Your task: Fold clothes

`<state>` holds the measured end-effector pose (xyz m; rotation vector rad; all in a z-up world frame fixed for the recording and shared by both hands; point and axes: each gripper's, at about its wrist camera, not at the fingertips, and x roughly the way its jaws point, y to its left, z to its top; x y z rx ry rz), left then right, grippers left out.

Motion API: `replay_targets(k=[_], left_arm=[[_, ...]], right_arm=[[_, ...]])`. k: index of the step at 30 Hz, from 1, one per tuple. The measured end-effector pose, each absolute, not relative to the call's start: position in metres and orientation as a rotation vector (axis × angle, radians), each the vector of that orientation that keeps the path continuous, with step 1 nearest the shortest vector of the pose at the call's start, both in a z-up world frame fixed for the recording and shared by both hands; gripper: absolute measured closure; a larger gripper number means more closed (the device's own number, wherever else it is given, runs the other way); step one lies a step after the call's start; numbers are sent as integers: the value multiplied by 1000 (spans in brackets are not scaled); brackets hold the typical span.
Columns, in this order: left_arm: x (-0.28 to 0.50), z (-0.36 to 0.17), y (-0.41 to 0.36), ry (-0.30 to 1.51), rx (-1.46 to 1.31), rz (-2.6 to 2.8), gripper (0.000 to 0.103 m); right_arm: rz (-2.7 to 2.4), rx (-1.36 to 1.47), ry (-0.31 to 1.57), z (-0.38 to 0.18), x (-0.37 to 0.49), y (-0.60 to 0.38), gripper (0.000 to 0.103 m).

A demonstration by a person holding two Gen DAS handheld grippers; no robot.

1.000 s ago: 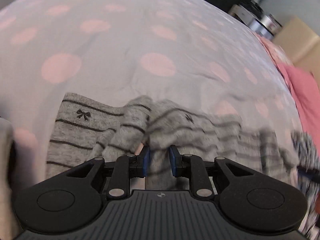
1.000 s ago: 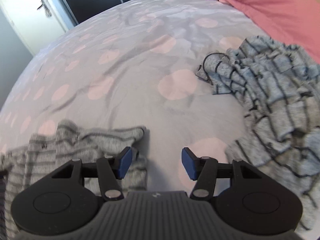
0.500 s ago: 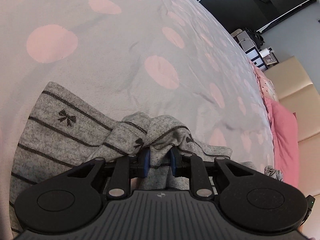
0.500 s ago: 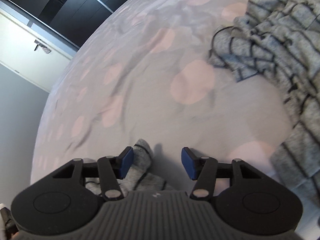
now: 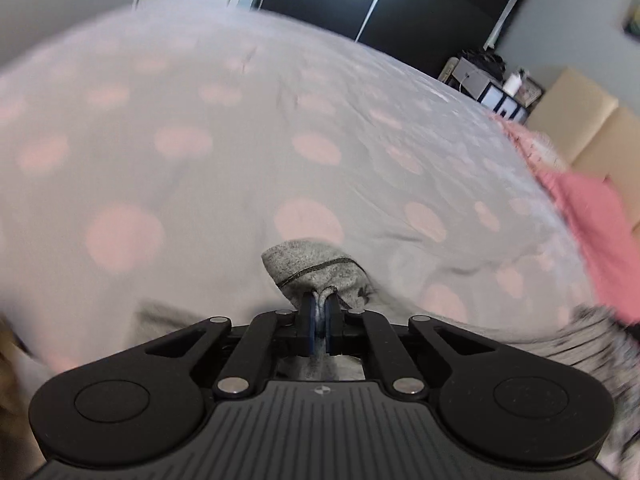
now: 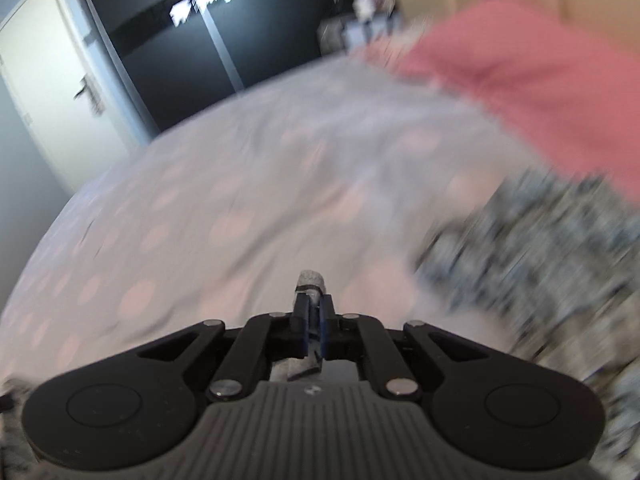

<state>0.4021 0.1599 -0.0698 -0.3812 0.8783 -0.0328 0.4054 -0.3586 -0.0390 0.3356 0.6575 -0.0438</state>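
Two claws hold one gray top up over the bed.

The left claw (image 5: pixel 319 312) is pinching a bunch of the top (image 5: pixel 316 272), which pokes out at 12 o'clock. The right claw (image 6: pixel 313 312) pinches another bit. The top looks soft, light and floppy, so it will sag; hold it by its edges. More clothes (image 6: pixel 540 248) lie at 3 o'clock on the bed (image 5: pixel 240 152).
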Motion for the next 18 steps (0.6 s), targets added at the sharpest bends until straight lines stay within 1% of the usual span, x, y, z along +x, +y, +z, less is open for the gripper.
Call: replay_targets(k=[3,5,11,16,17,18], left_arm=[[400,-56,158,852,-310,-16,101],[400,-51,156,843,-267,-5,101],[406,-70,153,876,-242,3,101],[413,-82,148,933,-217,-13,99],[414,-82,146,933,-207,-15,97],[414,-81,145,934,-193,-20,89]], right_arm=[[-134,291,591,-26,402,-366,98],[-148,285,578,-25,400,-372,98],[-164,243,607,-48,407,-375,98],[-178,233,674,-69,414,-374,98],[-176,231,689,-72,416,-373,98],[-173,220,693,-72,417,-371,97]])
